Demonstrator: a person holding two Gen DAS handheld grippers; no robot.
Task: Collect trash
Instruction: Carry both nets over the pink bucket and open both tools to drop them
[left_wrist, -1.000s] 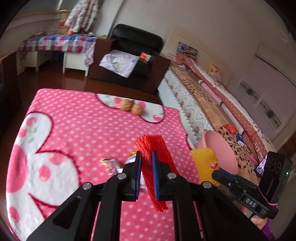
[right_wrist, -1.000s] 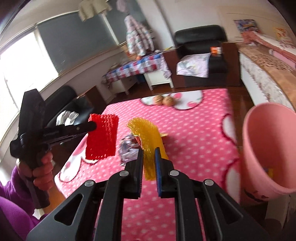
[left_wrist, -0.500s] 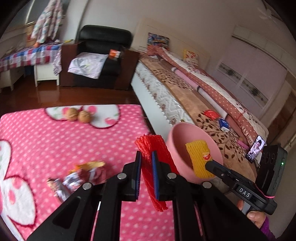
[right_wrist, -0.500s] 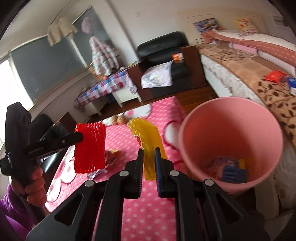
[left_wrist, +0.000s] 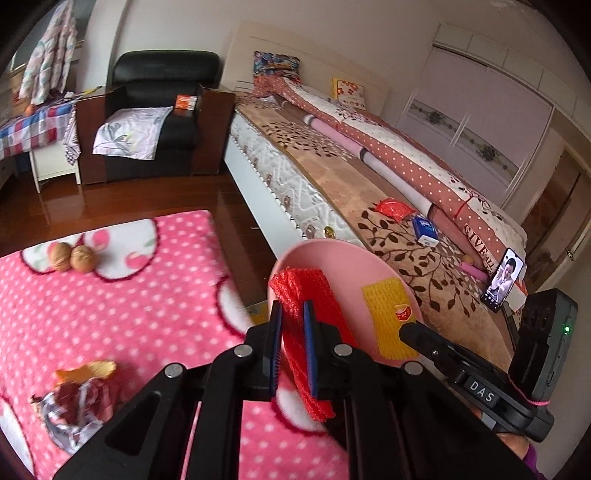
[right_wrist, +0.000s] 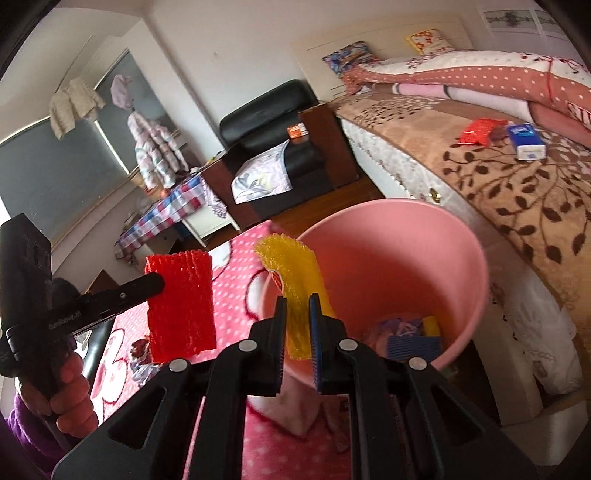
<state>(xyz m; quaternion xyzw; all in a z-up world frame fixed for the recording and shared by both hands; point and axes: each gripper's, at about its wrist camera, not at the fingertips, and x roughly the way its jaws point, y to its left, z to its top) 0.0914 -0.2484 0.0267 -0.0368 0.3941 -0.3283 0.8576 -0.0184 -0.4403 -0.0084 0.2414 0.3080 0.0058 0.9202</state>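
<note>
My left gripper (left_wrist: 291, 314) is shut on a red foam net sleeve (left_wrist: 308, 291), also seen as the red foam net sleeve (right_wrist: 181, 302) in the right wrist view. My right gripper (right_wrist: 297, 306) is shut on a yellow foam net sleeve (right_wrist: 291, 266), which shows as the yellow foam net sleeve (left_wrist: 388, 314) in the left wrist view. Both sleeves hang near the rim of a pink bin (right_wrist: 399, 258), the pink bin (left_wrist: 347, 254) standing beside the pink dotted blanket (left_wrist: 129, 302). Some wrappers (right_wrist: 406, 336) lie at the bin's bottom. Crumpled wrappers (left_wrist: 77, 402) remain on the blanket.
Two walnuts (left_wrist: 72, 256) rest at the blanket's far edge. A bed (left_wrist: 369, 192) with a red packet (left_wrist: 393, 208), a blue box (left_wrist: 424, 229) and a phone (left_wrist: 504, 275) runs along the right. A black armchair (left_wrist: 155, 107) stands behind on the wooden floor.
Both grippers have swung right from over the blanket toward the pink bin, each carrying its sleeve. The bin now fills much more of the right wrist view.
</note>
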